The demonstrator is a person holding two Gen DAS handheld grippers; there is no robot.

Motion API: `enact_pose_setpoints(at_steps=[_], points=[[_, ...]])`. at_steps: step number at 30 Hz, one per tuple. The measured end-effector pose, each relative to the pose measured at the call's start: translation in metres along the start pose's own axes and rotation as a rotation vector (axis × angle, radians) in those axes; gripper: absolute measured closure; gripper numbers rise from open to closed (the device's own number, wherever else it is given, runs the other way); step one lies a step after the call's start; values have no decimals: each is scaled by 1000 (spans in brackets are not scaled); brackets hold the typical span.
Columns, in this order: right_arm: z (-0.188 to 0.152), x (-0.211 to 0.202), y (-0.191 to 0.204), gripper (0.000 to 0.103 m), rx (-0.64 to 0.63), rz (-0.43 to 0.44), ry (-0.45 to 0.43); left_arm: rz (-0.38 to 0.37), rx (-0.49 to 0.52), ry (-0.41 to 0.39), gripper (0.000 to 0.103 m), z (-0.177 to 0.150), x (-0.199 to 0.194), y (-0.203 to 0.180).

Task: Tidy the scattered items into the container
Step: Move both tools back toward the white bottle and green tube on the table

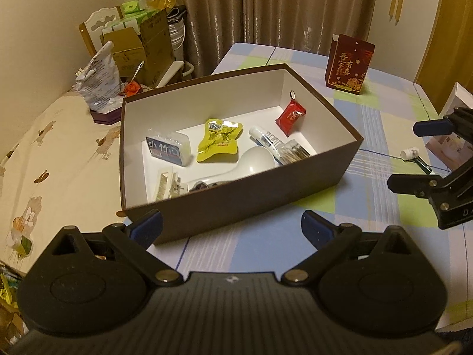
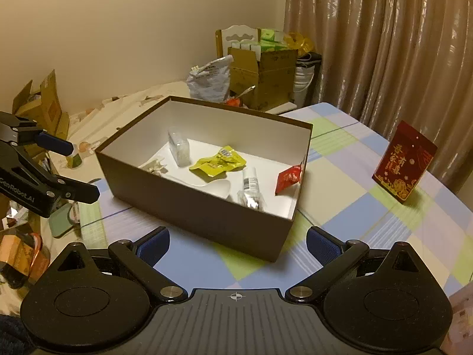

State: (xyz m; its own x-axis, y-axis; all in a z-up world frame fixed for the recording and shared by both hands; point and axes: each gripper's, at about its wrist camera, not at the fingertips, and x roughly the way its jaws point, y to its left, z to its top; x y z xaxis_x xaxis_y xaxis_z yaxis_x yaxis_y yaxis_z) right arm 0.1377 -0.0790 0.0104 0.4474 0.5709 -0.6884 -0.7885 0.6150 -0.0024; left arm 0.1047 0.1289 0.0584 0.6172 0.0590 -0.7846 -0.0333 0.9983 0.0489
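A brown box [image 1: 251, 198] with a white inside stands on the checked tablecloth; it also shows in the right wrist view [image 2: 189, 207]. Inside lie a yellow packet [image 1: 218, 142], a red packet [image 1: 291, 117], a white spoon [image 1: 251, 159], a white tube [image 1: 266, 139], cotton swabs [image 1: 294, 153], a clear floss case [image 1: 168, 148] and a white clip [image 1: 165, 183]. My left gripper [image 1: 232, 227] is open and empty, just in front of the box. My right gripper [image 2: 238, 244] is open and empty before the box's near corner. A small white vial [image 1: 409, 153] lies on the cloth at the right.
A red gift bag [image 1: 348, 62] stands at the back right of the table [image 1: 266, 251]. Cardboard boxes [image 1: 142, 53] and a plastic bag [image 1: 99, 80] crowd the far left. A cream sheet [image 1: 44, 162] lies to the left. Curtains hang behind.
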Motion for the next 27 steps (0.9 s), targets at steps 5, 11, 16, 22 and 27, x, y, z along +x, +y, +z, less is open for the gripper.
enact_pose_setpoints(at_steps=[5,11,16,22,27], points=[[-14,-18,2,0,9,22,-15,10,-4,-5,4,-12,-13,-10],[-34,-43,-1,0,36,15,-24,5,2,-12,4,-21,-24,-28],[-53,-63,-10,0,67,-16,-24,-18,23,-15,4,-26,-29,-51],[-82,-86,-28,0,124,-74,-8,-70,57,-12,4,-31,-28,-84],[-105,-101,-52,0,197,-132,12,-118,109,13,4,-31,-16,-117]])
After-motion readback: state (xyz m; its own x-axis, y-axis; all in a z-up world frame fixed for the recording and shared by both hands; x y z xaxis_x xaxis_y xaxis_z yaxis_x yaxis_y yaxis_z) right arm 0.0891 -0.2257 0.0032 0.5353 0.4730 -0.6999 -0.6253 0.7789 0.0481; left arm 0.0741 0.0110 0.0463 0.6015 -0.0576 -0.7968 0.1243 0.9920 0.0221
